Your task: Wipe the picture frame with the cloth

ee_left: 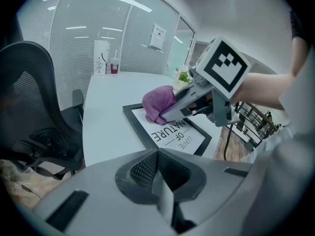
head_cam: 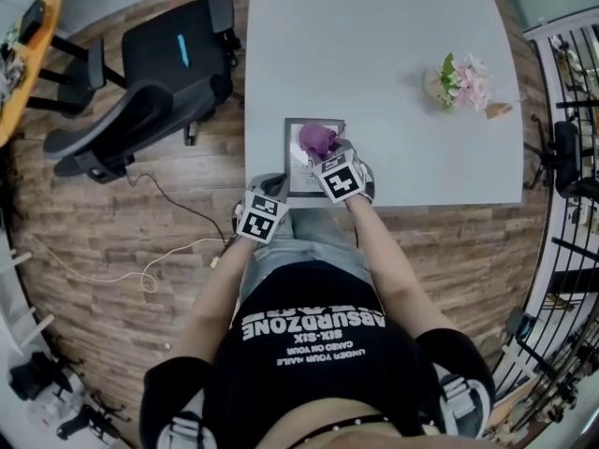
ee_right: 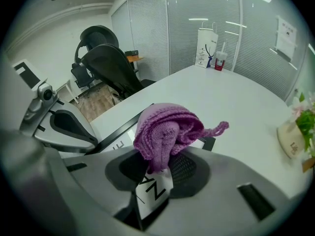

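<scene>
Seen from the head view, a person stands at the near edge of a white table (head_cam: 374,45), where a black-edged picture frame (head_cam: 298,165) lies flat near that edge. The right gripper (head_cam: 325,150) reaches over the frame and holds a purple knitted cloth (head_cam: 316,138) down on its upper part. The left gripper (head_cam: 270,187) sits just beside the frame's near left corner. A pink-and-white flower bunch (head_cam: 460,82) lies well apart to the right, and a black office chair (head_cam: 150,73) stands on the wooden floor to the left. In the left gripper view, that gripper's jaws are pressed together with nothing between them, pointing towards the frame, whose print reads "LOVE OF NATURE". The cloth rests on the print's far end. In the right gripper view, the jaws pinch the bunched cloth, with the frame's glass directly beneath it.
</scene>
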`<control>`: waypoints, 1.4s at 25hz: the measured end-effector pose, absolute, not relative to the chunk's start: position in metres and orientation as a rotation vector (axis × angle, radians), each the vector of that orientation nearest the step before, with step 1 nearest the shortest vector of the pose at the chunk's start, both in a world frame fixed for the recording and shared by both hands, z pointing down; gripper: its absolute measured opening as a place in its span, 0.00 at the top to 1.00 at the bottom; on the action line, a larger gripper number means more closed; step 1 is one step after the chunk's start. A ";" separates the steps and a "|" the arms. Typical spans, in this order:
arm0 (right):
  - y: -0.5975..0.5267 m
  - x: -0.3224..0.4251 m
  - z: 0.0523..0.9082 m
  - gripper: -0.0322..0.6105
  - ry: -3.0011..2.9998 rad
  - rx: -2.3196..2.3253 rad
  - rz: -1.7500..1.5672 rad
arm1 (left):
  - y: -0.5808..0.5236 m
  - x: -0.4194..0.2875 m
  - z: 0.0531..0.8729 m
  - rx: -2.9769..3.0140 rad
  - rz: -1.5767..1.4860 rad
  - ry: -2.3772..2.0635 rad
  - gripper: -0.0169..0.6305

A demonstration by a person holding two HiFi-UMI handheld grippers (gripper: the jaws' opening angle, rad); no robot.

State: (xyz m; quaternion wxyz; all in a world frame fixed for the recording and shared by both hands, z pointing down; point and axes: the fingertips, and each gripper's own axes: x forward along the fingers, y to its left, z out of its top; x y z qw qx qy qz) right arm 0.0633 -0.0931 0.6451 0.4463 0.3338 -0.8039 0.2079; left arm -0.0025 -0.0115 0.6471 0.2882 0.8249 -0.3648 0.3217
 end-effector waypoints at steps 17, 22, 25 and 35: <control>-0.008 0.060 0.649 0.77 -1.940 0.637 0.685 | -0.012 -0.001 0.647 2.235 0.913 -1.021 0.95; 0.001 0.060 0.649 0.76 -1.932 0.610 0.693 | -0.011 -0.001 0.648 2.248 0.909 -1.017 0.95; 0.003 0.060 0.650 0.76 -1.922 0.594 0.703 | -0.011 -0.001 0.648 2.251 0.911 -1.020 0.95; 0.005 0.075 0.649 0.76 -1.926 0.602 0.678 | -0.010 -0.002 0.647 2.249 0.907 -1.034 0.95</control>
